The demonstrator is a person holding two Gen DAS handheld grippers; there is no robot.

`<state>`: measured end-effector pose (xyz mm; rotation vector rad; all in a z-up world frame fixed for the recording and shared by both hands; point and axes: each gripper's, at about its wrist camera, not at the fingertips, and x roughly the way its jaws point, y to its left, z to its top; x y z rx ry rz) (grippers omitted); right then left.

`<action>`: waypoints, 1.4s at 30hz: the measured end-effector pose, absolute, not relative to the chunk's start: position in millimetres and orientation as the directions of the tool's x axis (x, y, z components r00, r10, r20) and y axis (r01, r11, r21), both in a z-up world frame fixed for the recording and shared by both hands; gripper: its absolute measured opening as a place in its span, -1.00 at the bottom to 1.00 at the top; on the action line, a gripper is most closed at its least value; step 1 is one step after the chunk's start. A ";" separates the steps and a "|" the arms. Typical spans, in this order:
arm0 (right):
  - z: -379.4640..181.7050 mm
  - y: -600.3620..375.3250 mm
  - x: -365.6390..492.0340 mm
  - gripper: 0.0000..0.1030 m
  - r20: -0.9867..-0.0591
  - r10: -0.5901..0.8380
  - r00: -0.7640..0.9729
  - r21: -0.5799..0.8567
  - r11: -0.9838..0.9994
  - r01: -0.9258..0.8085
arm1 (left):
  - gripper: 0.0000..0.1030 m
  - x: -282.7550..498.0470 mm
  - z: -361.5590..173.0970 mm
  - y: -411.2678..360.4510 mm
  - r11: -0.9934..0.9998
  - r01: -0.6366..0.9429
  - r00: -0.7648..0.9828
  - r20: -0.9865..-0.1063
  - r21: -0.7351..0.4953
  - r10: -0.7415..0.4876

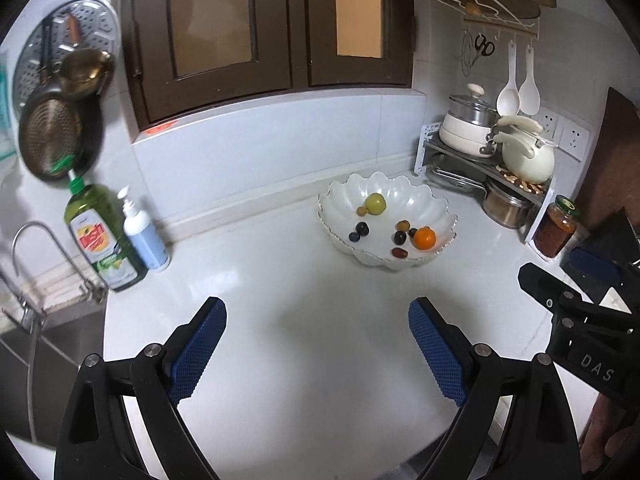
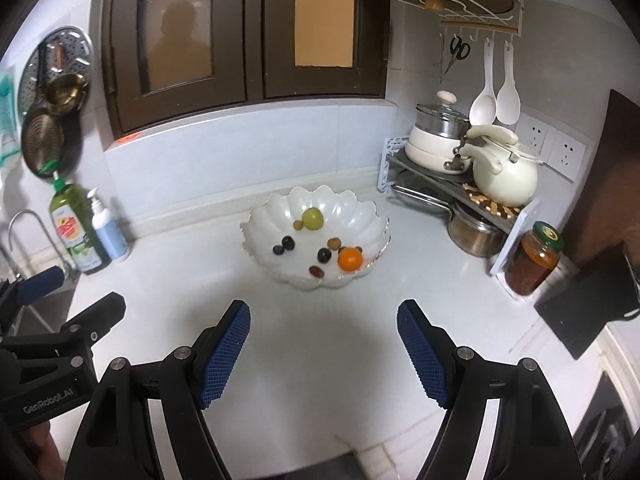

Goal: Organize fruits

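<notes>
**Hovering over a bowl that is already full of small, rolling fruit**

Standing here, the worry is the bowl [image 2: 312,216] itself: a wide, white scalloped dish sitting on the counter [image 2: 320,360] near the back wall, well ahead of both tools. Its floor looks smooth and sloped, so I'd guess a nudge to one fruit would send the others rolling, and a hard push on the rim could slide the whole dish.

Inside it, from biggest down: an orange [image 2: 350,259] at the right, a green fruit [image 2: 312,217] toward the back with a small olive-coloured one touching it, a dark plum-like fruit [image 2: 324,255], a pair of blueberries [image 2: 283,245] at the left, and a reddish date-like piece [image 2: 316,271] nearest the front rim. The small ones would probably squirt out of a wide pinch.

The left gripper [image 1: 318,344] and right gripper [image 2: 324,344] both hang above bare counter, tongs spread wide, holding nothing.
</notes>
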<state>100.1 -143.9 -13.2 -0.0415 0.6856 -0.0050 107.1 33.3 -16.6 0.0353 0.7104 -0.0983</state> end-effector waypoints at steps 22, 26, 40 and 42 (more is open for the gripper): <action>-3.1 -163.2 3.3 0.49 -0.608 -0.041 0.793 0.031 0.997 0.076 | 0.87 18.6 -6.3 25.8 0.999 0.039 0.765 -0.644 0.015 -0.020; -5.1 -165.0 -4.8 0.49 -0.610 -0.046 0.791 0.028 0.996 0.080 | 0.87 8.6 -9.6 25.5 0.999 0.036 0.758 -0.652 0.012 -0.020; -5.8 -169.3 -10.3 0.49 -0.608 -0.047 0.793 0.031 0.996 0.083 | 0.87 3.0 -10.6 24.1 0.999 0.032 0.755 -0.655 0.008 -0.019; -5.4 -169.6 -10.5 0.49 -0.606 -0.047 0.794 0.032 0.996 0.084 | 0.87 3.1 -9.9 24.1 0.999 0.033 0.756 -0.655 0.008 -0.019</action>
